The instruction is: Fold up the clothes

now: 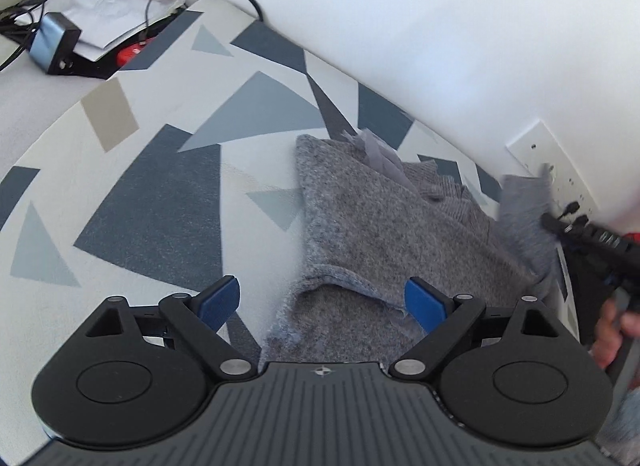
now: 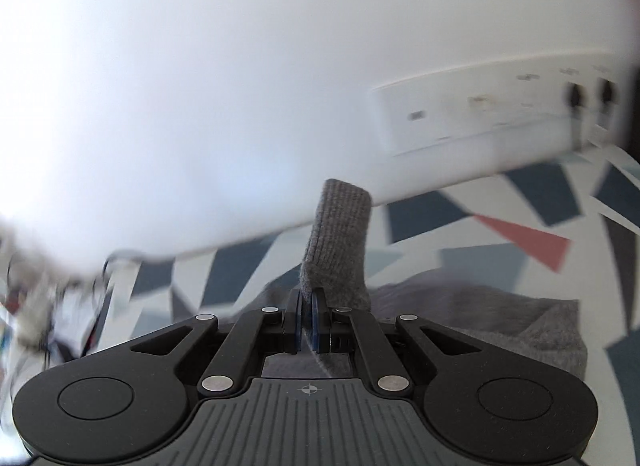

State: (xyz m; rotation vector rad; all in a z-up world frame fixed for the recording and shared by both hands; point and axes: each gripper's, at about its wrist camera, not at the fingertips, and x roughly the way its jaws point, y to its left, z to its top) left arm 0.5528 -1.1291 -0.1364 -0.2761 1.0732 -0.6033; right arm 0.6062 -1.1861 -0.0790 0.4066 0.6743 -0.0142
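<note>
Nearest, the left gripper [image 1: 323, 303] stands wide with nothing clamped, over the grey knitted sweater [image 1: 384, 225] on the geometric-patterned cloth [image 1: 160, 201]; farther right, the right gripper [image 2: 306, 312] pinches its ribbed cuff [image 2: 340, 242]; carry that sleeve flat across the body, unhurried.

The sweater [image 1: 380, 225] lies on the patterned cloth [image 1: 160, 185], near the wall [image 1: 440, 25] behind it. Far left of it sit a small box [image 1: 54, 43] and papers [image 1: 104, 5]. A socket panel [image 1: 552, 161] is mounted on the wall to its right.
</note>
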